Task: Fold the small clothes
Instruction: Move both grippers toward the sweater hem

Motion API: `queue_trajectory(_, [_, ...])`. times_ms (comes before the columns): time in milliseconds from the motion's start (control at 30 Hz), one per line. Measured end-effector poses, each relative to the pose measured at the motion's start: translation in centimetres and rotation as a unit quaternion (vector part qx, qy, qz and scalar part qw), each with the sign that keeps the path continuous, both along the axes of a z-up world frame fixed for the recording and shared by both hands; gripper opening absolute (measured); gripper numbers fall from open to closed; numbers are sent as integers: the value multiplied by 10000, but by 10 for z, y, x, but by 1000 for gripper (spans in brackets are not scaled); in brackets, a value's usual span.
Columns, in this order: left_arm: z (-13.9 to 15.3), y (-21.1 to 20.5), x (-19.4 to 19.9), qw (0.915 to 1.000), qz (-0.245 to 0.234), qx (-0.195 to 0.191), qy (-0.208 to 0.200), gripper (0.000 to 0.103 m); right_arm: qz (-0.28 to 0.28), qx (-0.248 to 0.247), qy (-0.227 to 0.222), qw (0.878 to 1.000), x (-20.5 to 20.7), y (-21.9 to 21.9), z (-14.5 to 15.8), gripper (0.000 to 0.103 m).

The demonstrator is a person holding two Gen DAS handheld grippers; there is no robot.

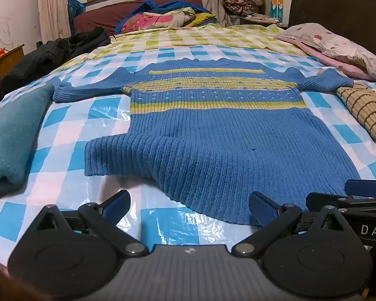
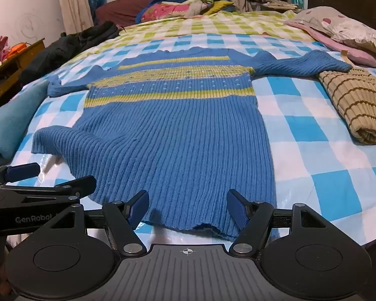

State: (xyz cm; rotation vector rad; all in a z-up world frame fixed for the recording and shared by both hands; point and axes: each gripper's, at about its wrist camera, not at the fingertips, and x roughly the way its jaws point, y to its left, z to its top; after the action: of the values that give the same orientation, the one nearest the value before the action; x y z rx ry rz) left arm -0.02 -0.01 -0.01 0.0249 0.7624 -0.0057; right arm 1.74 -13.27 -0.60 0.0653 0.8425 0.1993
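Teal folded cloth (image 1: 10, 135) and striped beige knit (image 1: 368, 110), both cut by frame edges.

Two readable markings, both on gripper bodies. Left wrist view, lower right of frame: white capitals "DAS", cut off by the picture edge, on the black side of the right gripper (image 1: 358, 200). Right wrist view, lower left of frame: pale lettering "GenRobot", with anything after it hidden behind the near linkage, on the black side of the left gripper (image 2: 45, 175). Each near gripper base carries a small white crosshair mark at centre. No other text legible.
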Motion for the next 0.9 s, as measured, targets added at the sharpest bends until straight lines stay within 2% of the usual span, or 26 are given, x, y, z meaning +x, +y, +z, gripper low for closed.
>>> queue_trajectory(600, [-9,1,3,9999,12,-107,60,103,-2,-22,1,10000,1,0,-3,70])
queue_trajectory(900, [-3,5,1,9999,20,-113,17,103,44,-11,12,10000,1,1,-6,70])
